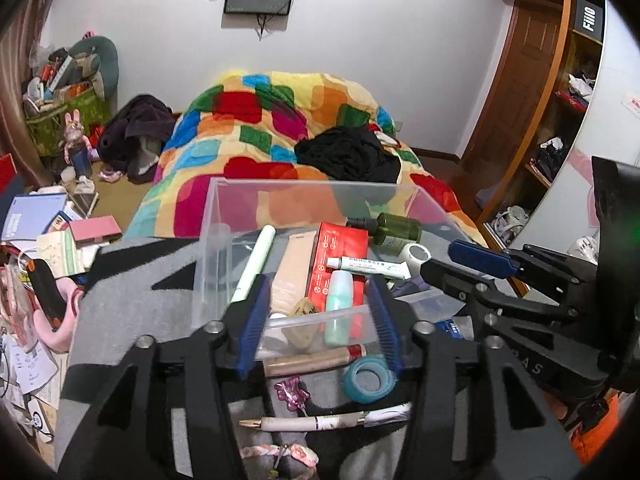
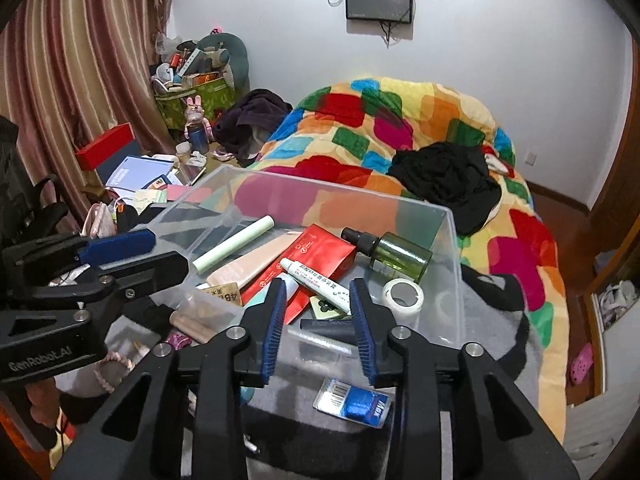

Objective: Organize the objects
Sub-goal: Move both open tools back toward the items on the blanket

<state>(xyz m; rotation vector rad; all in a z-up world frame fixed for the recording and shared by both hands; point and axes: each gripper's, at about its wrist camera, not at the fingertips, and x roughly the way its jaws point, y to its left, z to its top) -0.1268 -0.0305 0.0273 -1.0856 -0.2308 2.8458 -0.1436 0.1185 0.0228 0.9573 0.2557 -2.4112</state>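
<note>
Both the left gripper (image 1: 318, 316) and right gripper (image 2: 318, 322) are hovering part-open and empty at the clear box's (image 1: 208, 240) near wall. Sorted toiletries are lying inside; the blue tape roll (image 1: 369, 379) and pen (image 1: 320, 422) are waiting nearer, outside.

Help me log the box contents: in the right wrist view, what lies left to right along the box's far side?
Pale green tube → red carton → green spray bottle.

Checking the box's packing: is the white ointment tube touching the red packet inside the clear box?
Touching. The right wrist view shows the ointment tube lying across the red packet, resting on it with no gap; the left wrist view agrees.
</note>
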